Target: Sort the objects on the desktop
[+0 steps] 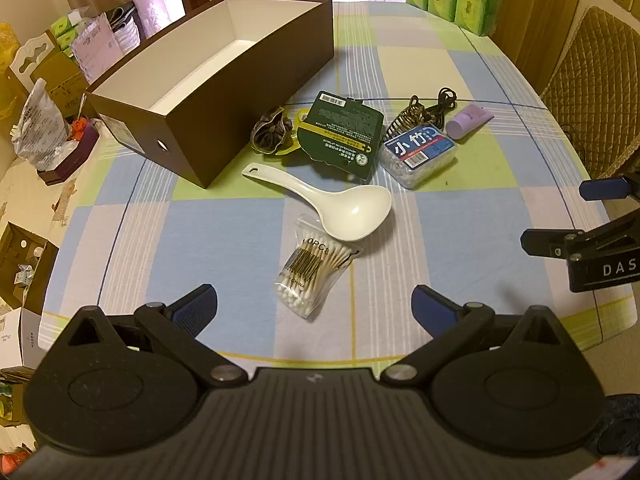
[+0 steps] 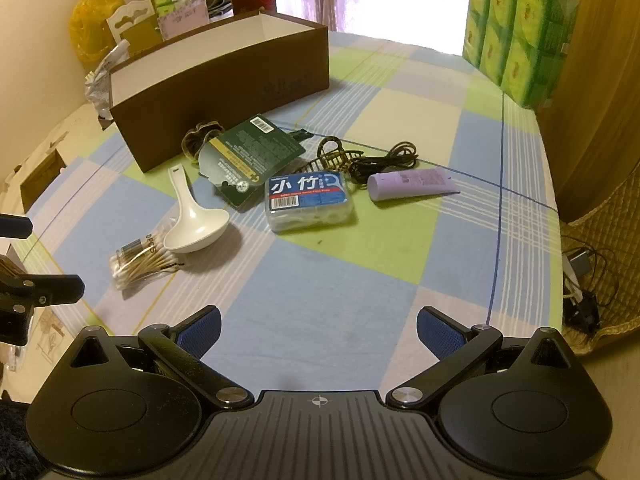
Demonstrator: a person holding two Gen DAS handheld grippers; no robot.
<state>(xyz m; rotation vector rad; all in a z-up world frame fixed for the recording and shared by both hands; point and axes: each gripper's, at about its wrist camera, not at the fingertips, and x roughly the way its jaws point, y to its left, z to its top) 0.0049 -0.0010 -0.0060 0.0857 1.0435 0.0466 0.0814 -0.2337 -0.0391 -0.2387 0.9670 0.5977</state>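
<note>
Left wrist view: bag of cotton swabs [image 1: 310, 276] sits dead ahead of the left gripper [image 1: 314, 306], long axis pointing away toward the box [image 1: 224, 80]. Both sets of jaws are wide apart and empty, and the right gripper [image 2: 318, 330] is farther off.

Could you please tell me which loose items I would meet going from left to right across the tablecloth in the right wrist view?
Bag of cotton swabs → white spoon → dark green card package → floss pick box → purple tube.

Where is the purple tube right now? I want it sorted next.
The purple tube lies flat on the tablecloth at the right end of the clutter, just right of the floss box and beside the black cable.
</note>
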